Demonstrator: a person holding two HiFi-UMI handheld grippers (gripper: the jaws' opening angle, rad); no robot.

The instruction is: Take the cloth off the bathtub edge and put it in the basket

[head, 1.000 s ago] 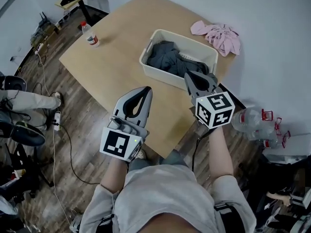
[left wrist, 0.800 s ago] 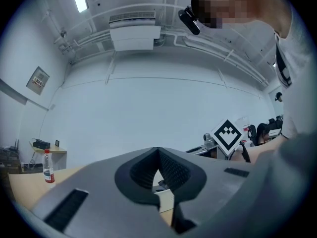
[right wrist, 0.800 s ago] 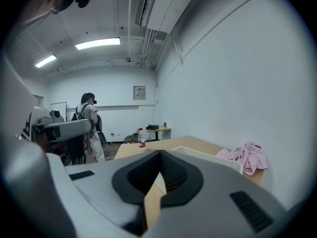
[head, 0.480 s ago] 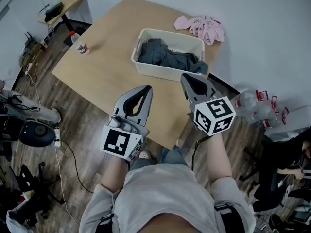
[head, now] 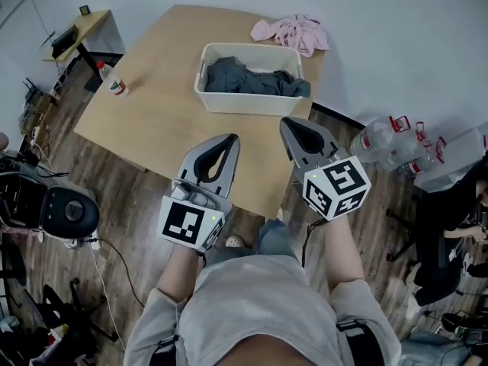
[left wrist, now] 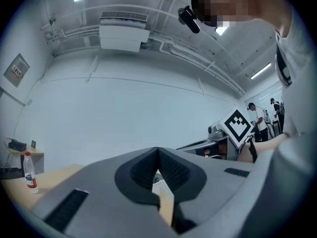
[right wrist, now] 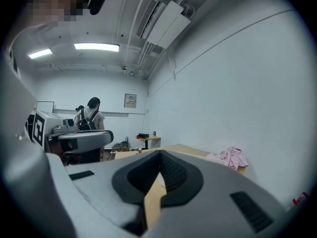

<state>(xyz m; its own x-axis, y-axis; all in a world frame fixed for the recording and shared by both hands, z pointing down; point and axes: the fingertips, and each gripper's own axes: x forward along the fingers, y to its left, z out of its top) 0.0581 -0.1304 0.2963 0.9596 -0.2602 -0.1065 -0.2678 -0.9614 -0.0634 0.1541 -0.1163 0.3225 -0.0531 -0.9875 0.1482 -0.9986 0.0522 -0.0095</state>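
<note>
A white basket (head: 248,104) stands on the wooden table (head: 164,120), with a dark grey cloth (head: 244,78) heaped inside it. A pink cloth (head: 293,33) lies crumpled at the table's far edge and also appears in the right gripper view as the pink cloth (right wrist: 230,157). My left gripper (head: 226,139) hovers over the table's near edge, shut and empty. To its right, my right gripper (head: 291,124) is held just in front of the basket, also shut with nothing in it. Both gripper views show the jaws closed tip to tip: left gripper (left wrist: 157,150), right gripper (right wrist: 159,155). No bathtub is in view.
A plastic bottle (head: 113,85) stands near the table's left corner. Large water bottles (head: 389,147) lie on the floor at the right. A person sits at the far right (head: 457,227). Cables and a dark round device (head: 69,212) lie on the wooden floor to the left.
The head view has swung, so the table, basket and pink cloth sit further up and left in the picture. Both grippers stay shut and keep their places in the view.
</note>
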